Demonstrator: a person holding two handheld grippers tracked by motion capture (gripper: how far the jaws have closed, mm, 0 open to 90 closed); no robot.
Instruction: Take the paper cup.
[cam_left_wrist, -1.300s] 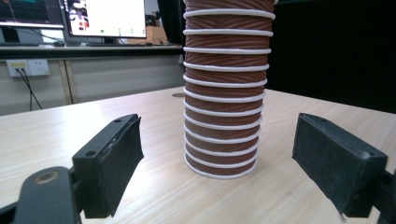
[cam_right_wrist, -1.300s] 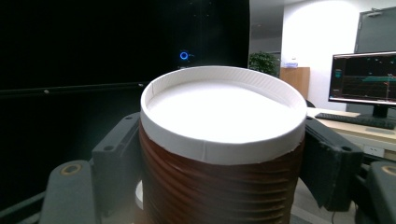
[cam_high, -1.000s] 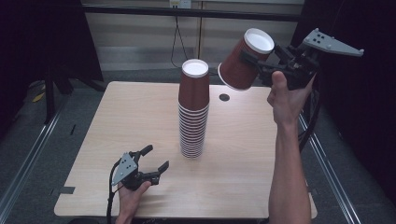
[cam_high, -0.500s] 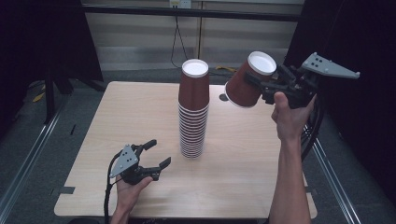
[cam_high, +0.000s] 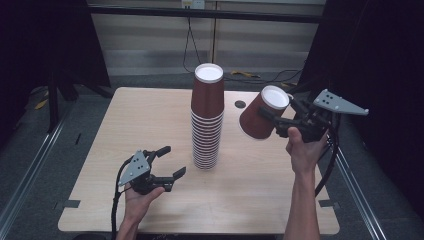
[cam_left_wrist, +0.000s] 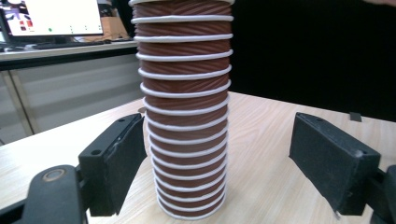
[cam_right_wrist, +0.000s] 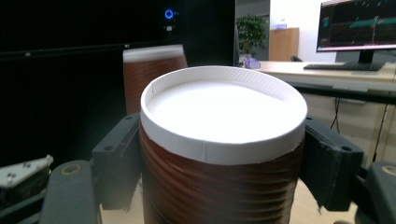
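Right gripper (cam_high: 278, 119) has come down w/ its cup (cam_high: 255, 124) since the earlier frames: the cup was up above the top of the stack (cam_high: 206, 125) and now hangs at the stack's right, about level w/ its upper half and apart from it. Left gripper (cam_high: 172, 160) sits a bit higher than before, otherwise same spot at the near left of the table (cam_high: 125, 130).

Right gripper's jaws are pinching the brown ribbed paper cup from both sides, just below its white end. Cup is tilted, white end up and to the right, wider end down-left toward the stack. In the right gripper view the white end looks like a flat closed disc w/ a raised edge, so prob. the cup's base; the inside can't be seen, so contents unknown.

Stack stands upright at mid-table, approx. a dozen-plus cups nested mouth-down, white rolled rims showing as rings one above the other, lowest rim flat on the wood. Topmost cup shows the same white disc on top.

Left gripper's jaws are spread wide. In the left gripper view the stack's lower part stands between the two black pads, farther off, w/ clear gaps each side, touching neither. Small dark round spot (cam_high: 240, 104) lies on the table, far side, right of the stack.
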